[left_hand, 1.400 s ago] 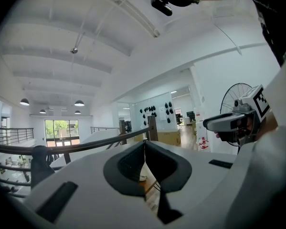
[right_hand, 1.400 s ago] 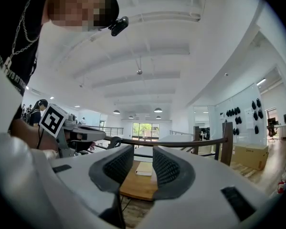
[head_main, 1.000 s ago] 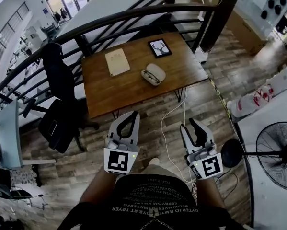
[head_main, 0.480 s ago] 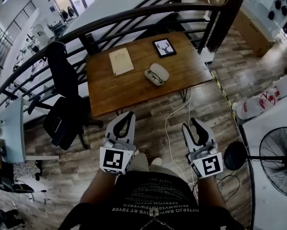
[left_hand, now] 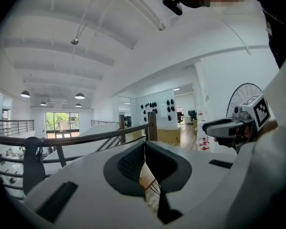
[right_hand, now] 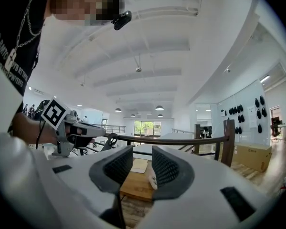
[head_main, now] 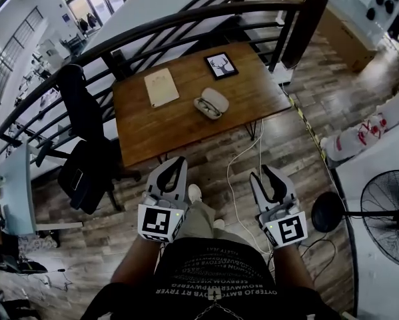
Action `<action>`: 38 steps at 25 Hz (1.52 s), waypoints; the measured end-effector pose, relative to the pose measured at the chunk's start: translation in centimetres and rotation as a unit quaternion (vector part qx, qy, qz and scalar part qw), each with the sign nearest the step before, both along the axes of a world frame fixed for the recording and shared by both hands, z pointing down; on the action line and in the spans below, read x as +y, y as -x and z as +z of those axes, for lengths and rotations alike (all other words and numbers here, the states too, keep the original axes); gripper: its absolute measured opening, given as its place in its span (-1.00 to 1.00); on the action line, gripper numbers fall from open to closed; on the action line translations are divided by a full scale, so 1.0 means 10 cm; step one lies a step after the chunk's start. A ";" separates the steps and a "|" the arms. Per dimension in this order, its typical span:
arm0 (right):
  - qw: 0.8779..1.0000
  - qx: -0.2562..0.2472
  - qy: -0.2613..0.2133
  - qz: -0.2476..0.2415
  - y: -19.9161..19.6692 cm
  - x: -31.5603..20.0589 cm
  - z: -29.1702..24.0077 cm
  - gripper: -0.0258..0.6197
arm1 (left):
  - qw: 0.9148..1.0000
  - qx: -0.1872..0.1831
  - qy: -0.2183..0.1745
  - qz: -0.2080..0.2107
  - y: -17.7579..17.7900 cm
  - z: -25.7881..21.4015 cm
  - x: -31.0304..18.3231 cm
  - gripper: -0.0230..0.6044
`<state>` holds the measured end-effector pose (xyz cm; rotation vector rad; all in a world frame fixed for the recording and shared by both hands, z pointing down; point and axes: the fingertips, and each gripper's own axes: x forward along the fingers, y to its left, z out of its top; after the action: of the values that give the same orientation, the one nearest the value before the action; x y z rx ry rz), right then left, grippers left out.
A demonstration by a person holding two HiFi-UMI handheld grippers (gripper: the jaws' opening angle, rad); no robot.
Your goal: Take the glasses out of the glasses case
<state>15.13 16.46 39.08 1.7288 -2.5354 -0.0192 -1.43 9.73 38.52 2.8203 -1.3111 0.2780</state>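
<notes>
A white glasses case (head_main: 212,103) lies open on the wooden table (head_main: 172,129), with the glasses (head_main: 205,108) resting in its nearer half. Both grippers hang over the floor well short of the table, close to my body. The left gripper (head_main: 177,162) is shut with nothing in it; its pads meet in the left gripper view (left_hand: 143,163). The right gripper (head_main: 266,174) is open and empty, with a narrow gap between its pads (right_hand: 142,168). The right gripper view shows the case (right_hand: 152,179) far off, beyond the jaws.
On the table also lie a pale booklet (head_main: 161,87) and a dark framed picture (head_main: 221,65). A black office chair (head_main: 86,159) stands left of the table, a black railing (head_main: 186,19) runs behind it. A white cable (head_main: 242,159) trails on the floor; a fan (head_main: 386,212) stands right.
The view swayed a little while I walk; a shoe now shows between the grippers. Both grippers stay low near my body, jaws unchanged.
</notes>
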 end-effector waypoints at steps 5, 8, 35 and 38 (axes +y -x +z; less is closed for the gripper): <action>1.000 -0.002 0.016 0.004 0.01 0.02 0.07 -0.56 | 1.000 0.001 0.006 0.007 -0.03 0.06 0.02 -0.83; 1.000 -0.004 0.014 0.000 0.03 -0.03 0.06 -0.56 | 1.000 0.003 0.009 0.001 0.03 0.07 -0.01 -0.83; 0.999 -0.014 0.030 -0.020 0.16 -0.72 0.23 -0.56 | 0.999 -0.006 0.032 -0.019 0.21 0.32 -0.62 -0.83; 0.999 -0.012 0.033 -0.022 0.19 -0.90 0.21 -0.56 | 1.000 -0.006 0.022 -0.019 0.21 0.25 -0.81 -0.83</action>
<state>13.28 7.49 41.15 1.6595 -2.5601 0.0826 -3.49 1.63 41.00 2.7580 -1.3430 0.3205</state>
